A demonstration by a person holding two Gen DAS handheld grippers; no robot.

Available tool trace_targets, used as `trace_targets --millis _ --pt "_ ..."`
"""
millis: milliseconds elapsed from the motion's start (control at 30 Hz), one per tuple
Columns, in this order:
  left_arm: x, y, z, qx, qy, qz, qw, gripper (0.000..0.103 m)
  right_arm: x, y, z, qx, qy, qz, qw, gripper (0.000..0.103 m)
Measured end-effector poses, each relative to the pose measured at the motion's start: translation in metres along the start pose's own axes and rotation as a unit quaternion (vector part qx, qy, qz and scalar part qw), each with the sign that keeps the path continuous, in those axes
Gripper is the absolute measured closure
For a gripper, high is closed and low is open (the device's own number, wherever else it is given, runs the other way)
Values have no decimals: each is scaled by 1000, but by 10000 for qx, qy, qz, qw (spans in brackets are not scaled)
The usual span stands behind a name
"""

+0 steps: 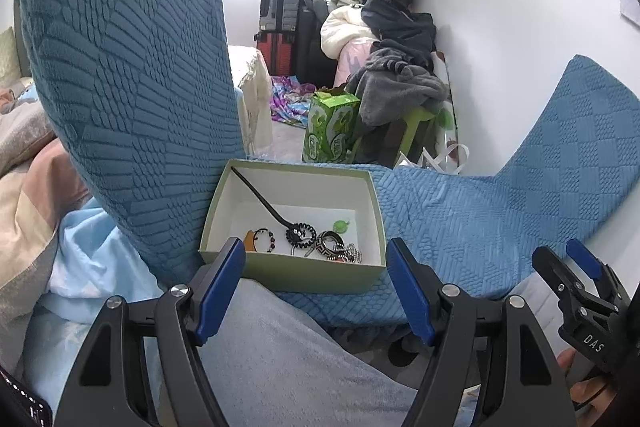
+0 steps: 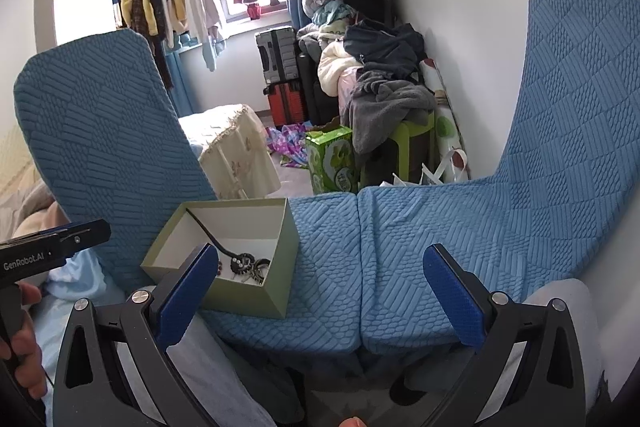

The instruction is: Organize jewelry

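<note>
Both the left gripper (image 1: 316, 267) and right gripper (image 2: 326, 277) stood wide apart, empty, near the jewelry (image 1: 316, 241) box (image 1: 304, 273).

Box (image 1: 296, 269) top open; chair back (image 1: 128, 75) crowds left side

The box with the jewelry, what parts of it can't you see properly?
- Left wrist view: the left claw finger covers the box corner and part of the orange piece.
- Left wrist view: the jewelry pile is tangled, pieces too small to separate.
- Right wrist view: the right claw finger and the box's near wall hide most jewelry.
</note>
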State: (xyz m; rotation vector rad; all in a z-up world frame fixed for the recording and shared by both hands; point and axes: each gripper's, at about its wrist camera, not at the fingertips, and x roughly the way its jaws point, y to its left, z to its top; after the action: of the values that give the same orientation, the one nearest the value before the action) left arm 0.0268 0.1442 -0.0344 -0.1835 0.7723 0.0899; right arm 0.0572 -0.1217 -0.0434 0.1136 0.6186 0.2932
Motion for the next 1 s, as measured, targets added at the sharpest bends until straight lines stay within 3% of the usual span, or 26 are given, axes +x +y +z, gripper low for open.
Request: trace_targets --millis 1000 --pt "8 -1 -5 40 101 64 9999 30 3 -10 -4 119 58 -75 9999 0"
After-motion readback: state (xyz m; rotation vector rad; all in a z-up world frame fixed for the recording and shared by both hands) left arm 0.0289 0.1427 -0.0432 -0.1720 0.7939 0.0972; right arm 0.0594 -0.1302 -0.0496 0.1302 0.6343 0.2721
